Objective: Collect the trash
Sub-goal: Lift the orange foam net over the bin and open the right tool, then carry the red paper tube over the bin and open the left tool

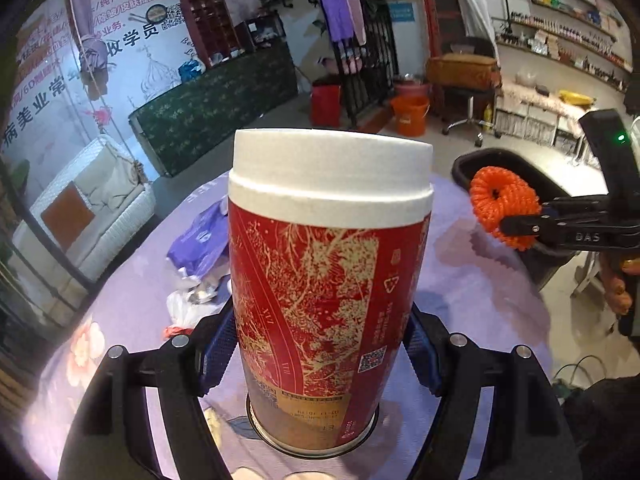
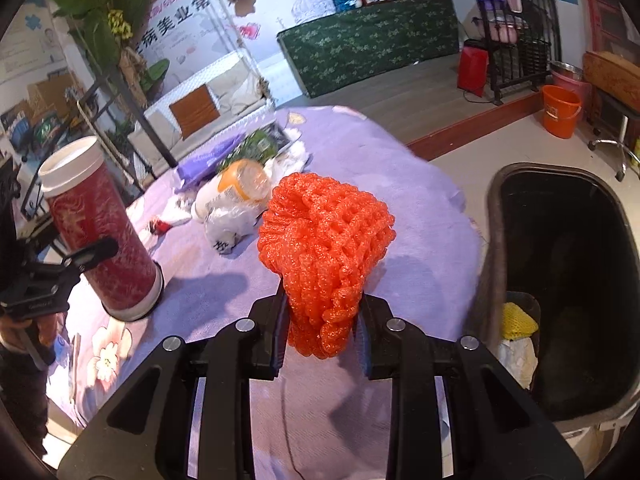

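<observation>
Lavender floral cloth is covering the round table [image 2: 420, 216], and a shop-like room with a green-draped counter is spreading out behind it. Over that cloth the right gripper [image 2: 320, 332] is pinching an orange foam fruit net [image 2: 326, 240] by its lower end, both jaws pressed into the mesh, with the net's bulk standing up ahead of the fingers. It is looking very light and springy, the sort of thing that squashes rather than slips, so a hold low on the bunched end seems sound. Just to the right, the black trash bin [image 2: 496, 216] is standing beside the table edge with a yellow net [image 2: 518, 320] and some pale paper already inside.

On the left, the left gripper [image 1: 320, 340] is closing its blue pads around a red-and-gold cylindrical canister [image 1: 324, 280] with a white lid, gripping it low on the body while it is standing upright. Whether its base is resting on the cloth or hanging just clear is hard to judge from these views. The can is looking stiff and smooth (probably card, possibly empty), so a squeeze across the middle should be holding without crushing.

Farther out, a clear bottle with an orange cap [image 2: 236, 188], crumpled white plastic [image 2: 228, 224] and a purple wrapper [image 2: 208, 160] are lying together near the far edge.
</observation>
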### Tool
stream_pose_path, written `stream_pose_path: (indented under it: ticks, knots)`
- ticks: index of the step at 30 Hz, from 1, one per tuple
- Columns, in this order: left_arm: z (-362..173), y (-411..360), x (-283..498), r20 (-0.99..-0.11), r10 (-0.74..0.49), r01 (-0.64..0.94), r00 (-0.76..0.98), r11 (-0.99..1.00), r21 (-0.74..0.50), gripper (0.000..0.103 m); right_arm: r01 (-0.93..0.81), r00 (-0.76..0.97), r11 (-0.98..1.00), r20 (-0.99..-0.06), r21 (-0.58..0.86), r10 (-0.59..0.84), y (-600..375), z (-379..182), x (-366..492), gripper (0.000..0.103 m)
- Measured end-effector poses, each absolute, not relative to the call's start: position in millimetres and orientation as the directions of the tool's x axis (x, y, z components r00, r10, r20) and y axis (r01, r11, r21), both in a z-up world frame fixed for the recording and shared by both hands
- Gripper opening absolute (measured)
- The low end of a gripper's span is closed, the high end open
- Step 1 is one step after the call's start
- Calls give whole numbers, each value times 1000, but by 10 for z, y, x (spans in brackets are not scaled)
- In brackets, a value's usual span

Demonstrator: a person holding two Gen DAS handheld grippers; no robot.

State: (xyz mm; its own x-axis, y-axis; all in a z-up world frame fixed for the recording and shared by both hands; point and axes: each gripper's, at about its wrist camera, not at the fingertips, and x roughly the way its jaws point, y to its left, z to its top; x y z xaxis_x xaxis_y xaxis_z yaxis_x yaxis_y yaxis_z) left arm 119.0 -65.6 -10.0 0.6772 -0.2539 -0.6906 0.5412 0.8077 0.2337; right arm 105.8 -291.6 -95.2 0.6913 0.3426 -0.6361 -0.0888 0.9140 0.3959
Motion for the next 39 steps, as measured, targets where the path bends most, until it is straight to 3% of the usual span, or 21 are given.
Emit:
stream_pose_path:
  ticks: [5,12,17,18,22,23,29,39]
  knots:
    - [20,-839,1110,-672,-372,584,641,804,112,72,34,729,927,-644,373,232,-3403,-944,952,28]
    - [87,-1250,1047,-620,-481,649,620,759,59,72,239,681,913,-728,330,85,-4019,-1190,982,28]
    - [145,-1541,1048,-587,-548,686,596,728,16,72,336,613,882,-788,332,63,-4300,-1511,1081,28]
    - [151,-1593,1059,-582,-557,691,592,723,12,72,354,600,875,-798,331,59,-4346,-1587,1110,30]
    - [120,-1816,1037,-577,-581,714,574,700,6,72,412,567,856,-823,313,28,-4446,-1806,1169,67]
    - [103,-1882,1030,-575,-583,716,574,698,7,72,421,564,853,-825,308,19,-4449,-1839,1165,71]
    - [33,-2165,1053,-572,-628,732,528,678,-68,72,441,587,841,-810,313,-7,-4496,-1819,1014,71]
    - [-140,-2840,1203,-605,-665,768,437,626,-133,72,505,681,799,-720,326,-137,-4806,-1277,436,72]
